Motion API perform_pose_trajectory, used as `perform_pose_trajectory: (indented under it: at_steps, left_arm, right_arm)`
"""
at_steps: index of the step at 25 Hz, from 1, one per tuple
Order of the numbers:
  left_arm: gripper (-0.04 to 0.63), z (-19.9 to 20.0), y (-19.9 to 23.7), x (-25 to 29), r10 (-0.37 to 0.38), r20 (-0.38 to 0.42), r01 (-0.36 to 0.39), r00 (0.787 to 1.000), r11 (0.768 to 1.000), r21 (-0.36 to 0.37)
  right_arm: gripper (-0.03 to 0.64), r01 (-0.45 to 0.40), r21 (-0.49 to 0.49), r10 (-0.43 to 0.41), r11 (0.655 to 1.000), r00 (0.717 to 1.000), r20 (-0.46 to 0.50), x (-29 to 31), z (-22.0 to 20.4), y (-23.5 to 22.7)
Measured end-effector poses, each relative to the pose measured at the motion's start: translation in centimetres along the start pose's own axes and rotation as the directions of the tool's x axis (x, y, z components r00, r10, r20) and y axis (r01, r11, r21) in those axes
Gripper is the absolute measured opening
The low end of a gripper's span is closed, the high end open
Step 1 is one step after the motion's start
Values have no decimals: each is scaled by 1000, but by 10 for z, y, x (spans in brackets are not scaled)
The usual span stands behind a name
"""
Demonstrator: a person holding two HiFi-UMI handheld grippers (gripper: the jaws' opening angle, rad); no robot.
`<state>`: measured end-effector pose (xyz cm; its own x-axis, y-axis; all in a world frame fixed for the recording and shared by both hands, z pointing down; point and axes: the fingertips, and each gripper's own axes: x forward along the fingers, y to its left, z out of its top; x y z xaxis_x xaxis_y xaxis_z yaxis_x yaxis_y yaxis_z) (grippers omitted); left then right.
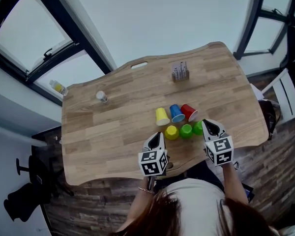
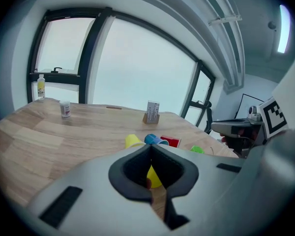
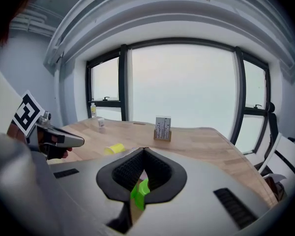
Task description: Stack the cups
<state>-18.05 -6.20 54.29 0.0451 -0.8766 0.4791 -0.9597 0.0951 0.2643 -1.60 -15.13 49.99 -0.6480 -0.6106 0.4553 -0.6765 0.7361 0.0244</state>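
Card holder [image 1: 180, 73], small jar [image 1: 102, 96] on wooden table [image 1: 113, 129]

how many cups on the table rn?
6. Back row: back yellow cup, blue cup, red cup. Front row: front yellow cup, middle green cup, right green cup. Nested ones may be hidden.

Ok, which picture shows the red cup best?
The head view. There the red cup shows whole from above, beside the blue cup. The left gripper view shows only a thin strip of the red cup, peeking over the left gripper. The right gripper view does not show it at all.
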Motion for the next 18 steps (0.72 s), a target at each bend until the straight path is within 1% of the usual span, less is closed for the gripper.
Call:
perform_pose_trajectory:
  at_steps: [3, 6, 9, 12, 18]
  left_arm:
    - [18, 4, -2, 3, 19, 3, -19, 1000, 1000, -12]
    - [18, 8, -2, 5, 54, 7, -54, 999, 998, -26]
    - [18, 11, -1, 11, 94, 11, -93, 996, 995, -46]
    - [20, 13, -1, 15, 123, 14, -122, 992, 990, -68]
    - [18, 13, -3, 17, 182, 15, -180, 983, 979, -90]
  right_arm:
    - [29, -37, -36, 36, 999, 999, -21, 9, 7, -6]
    - [29, -73, -58, 69, 996, 995, -70, 19, 8, -12]
    - [29, -119, -24, 116, 993, 988, -101, 30, 8, -20]
    - [29, -175, 3, 174, 985, 975, -136, 41, 10, -24]
    - [29, -267, -26, 255, 963, 941, -225, 62, 7, -32]
